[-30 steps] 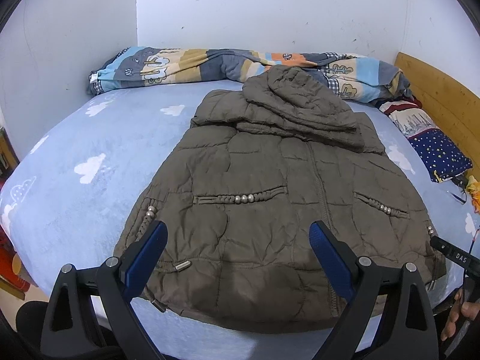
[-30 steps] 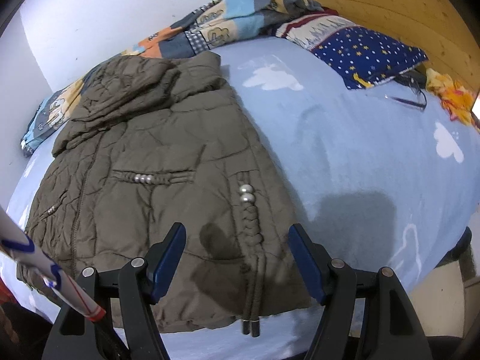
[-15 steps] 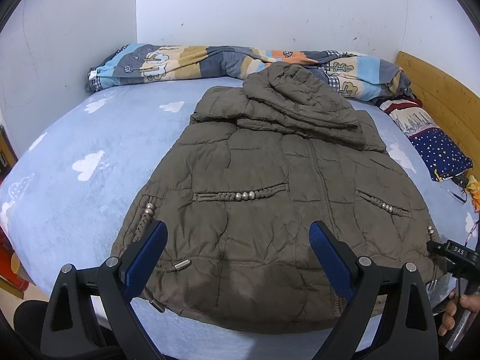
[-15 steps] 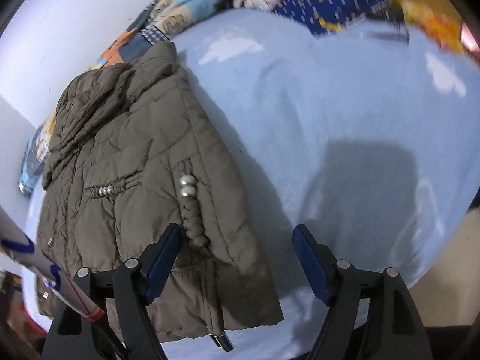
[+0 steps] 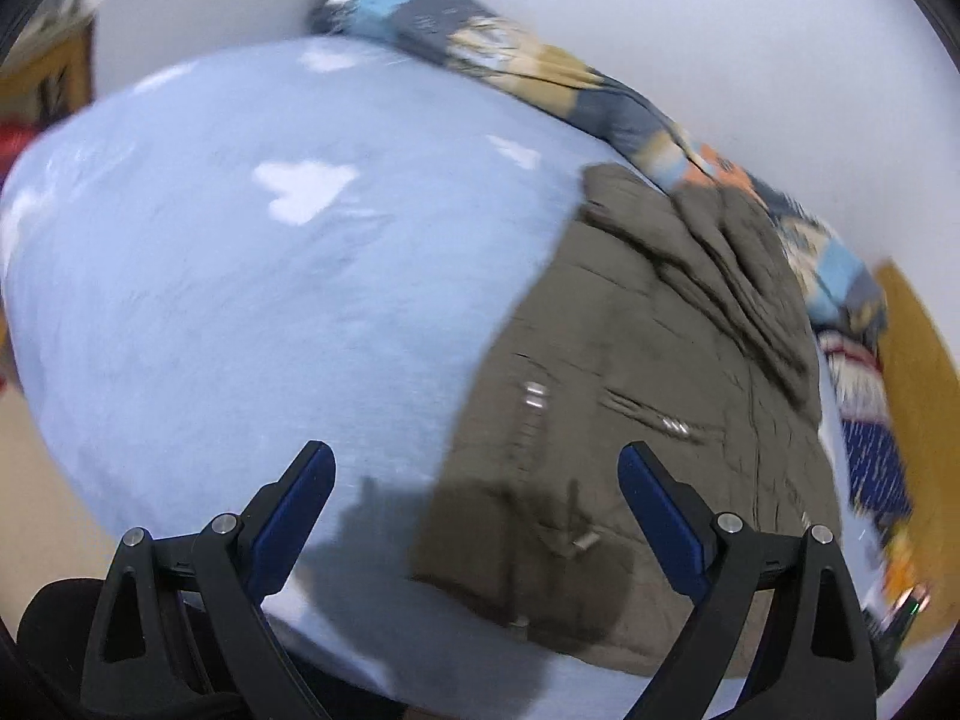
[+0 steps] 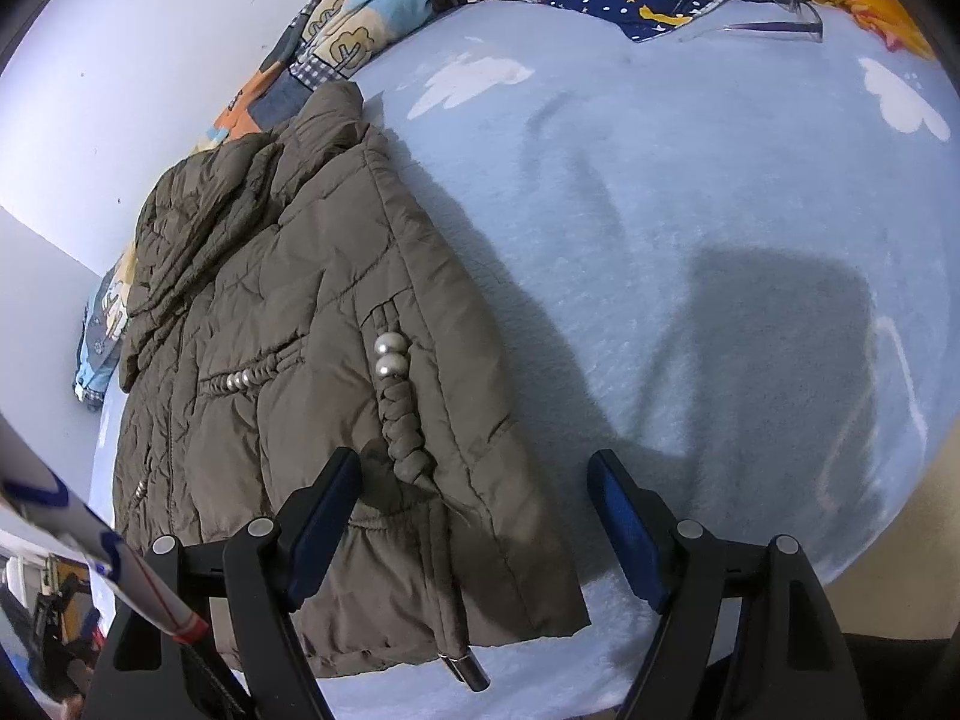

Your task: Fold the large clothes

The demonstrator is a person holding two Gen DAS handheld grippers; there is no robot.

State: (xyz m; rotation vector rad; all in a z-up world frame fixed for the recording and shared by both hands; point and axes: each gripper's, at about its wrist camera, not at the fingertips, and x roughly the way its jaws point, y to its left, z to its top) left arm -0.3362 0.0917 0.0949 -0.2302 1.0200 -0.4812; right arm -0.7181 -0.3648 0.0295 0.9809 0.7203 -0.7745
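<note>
Right wrist, jacket (image 6: 288,372) hem corner between gripper (image 6: 474,516) jaws

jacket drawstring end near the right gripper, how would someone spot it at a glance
Start at the light blue bed sheet with white clouds, then find the olive quilted jacket lying flat on it. At its near hem corner, a braided cord runs down from two silver beads and ends in a metal tip poking past the hem, unlike the pocket beads.

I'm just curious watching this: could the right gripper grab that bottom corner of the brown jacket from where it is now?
Probably yes. The right gripper is open, and the hem corner of the brown jacket lies flat on the blue bedsheet right between its fingers. Only a dangling drawcord lies close by.
</note>
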